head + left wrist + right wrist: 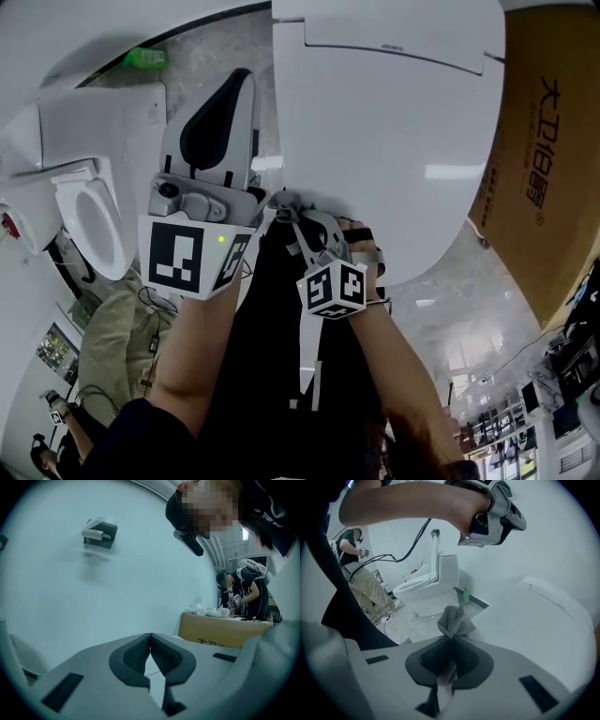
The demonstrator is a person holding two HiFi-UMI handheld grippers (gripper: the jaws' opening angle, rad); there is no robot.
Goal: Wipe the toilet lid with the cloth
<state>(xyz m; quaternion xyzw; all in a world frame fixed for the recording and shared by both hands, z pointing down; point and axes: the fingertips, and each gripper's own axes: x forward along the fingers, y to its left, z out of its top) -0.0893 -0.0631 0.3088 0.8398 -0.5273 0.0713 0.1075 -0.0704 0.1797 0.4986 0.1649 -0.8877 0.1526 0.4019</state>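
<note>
My right gripper [451, 638] is pinching the grey cloth [453, 619] just beside the white toilet lid [543, 616], left gripper [150, 641] pressed together on nothing, so I'd bring the cloth flat onto the lid and sweep evenly.

**Head view.** A brown cardboard box [544, 159] with printed characters stands at the right on a glossy marbled floor [441, 319]. A second white toilet [89, 220], its seat ring exposed, stands at the left. A green bottle [145, 58] lies beyond it, near the wall base.

**Left gripper view.** A dark-and-white fixture [100, 531] is mounted on the pale wall. White bundles [211, 612] rest on the box, and a person in dark clothes [246, 590] bends over behind it.

**Right gripper view.** Cables [389, 618] lie on the floor.
</note>
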